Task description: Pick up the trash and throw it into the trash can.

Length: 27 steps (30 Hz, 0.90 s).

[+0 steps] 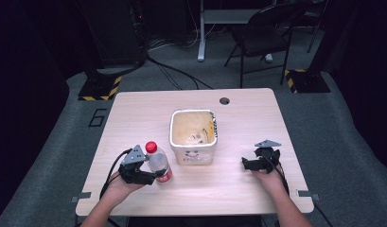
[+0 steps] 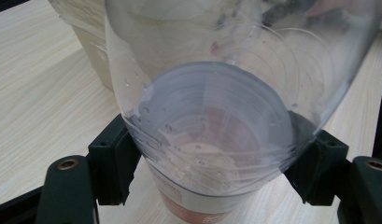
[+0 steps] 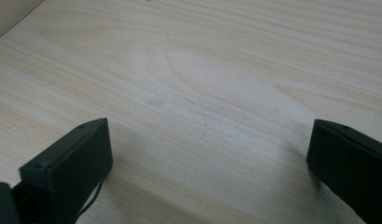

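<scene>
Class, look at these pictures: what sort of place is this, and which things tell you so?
Probably a lab or test workspace, not a home: a bare wooden table on grey carpet, hazard-striped stand bases with cables behind it, and a folding chair by dark equipment.

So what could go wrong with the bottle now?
The left hand-held gripper squeezes the clear bottle low on its thin, nearly empty body, so it might crumple or slip out. The bottle stands close beside the tub, so swinging it could bump the tub's wall. The right hand-held gripper rests open on the table, too far off to help steady it.
</scene>
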Each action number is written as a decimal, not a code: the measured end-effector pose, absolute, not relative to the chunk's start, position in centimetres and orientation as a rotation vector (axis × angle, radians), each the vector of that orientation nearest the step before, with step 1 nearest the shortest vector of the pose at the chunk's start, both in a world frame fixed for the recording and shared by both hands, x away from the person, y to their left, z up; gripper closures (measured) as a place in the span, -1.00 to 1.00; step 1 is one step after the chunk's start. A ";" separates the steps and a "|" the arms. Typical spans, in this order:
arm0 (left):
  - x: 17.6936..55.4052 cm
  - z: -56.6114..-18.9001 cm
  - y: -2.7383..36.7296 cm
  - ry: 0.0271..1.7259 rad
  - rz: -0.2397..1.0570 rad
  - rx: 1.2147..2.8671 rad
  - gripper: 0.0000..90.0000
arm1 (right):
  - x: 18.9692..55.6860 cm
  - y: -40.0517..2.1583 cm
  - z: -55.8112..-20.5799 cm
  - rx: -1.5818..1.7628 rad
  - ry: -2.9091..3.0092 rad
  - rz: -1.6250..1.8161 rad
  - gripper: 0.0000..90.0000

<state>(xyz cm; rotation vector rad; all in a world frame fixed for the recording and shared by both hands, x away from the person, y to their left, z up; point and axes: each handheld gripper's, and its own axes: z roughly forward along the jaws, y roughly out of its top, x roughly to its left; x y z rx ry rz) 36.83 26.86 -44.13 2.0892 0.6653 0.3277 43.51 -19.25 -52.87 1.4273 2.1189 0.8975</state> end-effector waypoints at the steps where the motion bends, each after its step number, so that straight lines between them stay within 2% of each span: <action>1: 36.8 -44.0 26.9 0.665 0.324 2.089 -0.39 | 43.5 -19.2 -52.9 1.430 2.118 0.898 -1.00; 27: 37.6 -39.5 28.2 0.688 0.354 2.078 -0.39 | 43.5 -19.2 -52.9 1.426 2.122 0.899 -1.00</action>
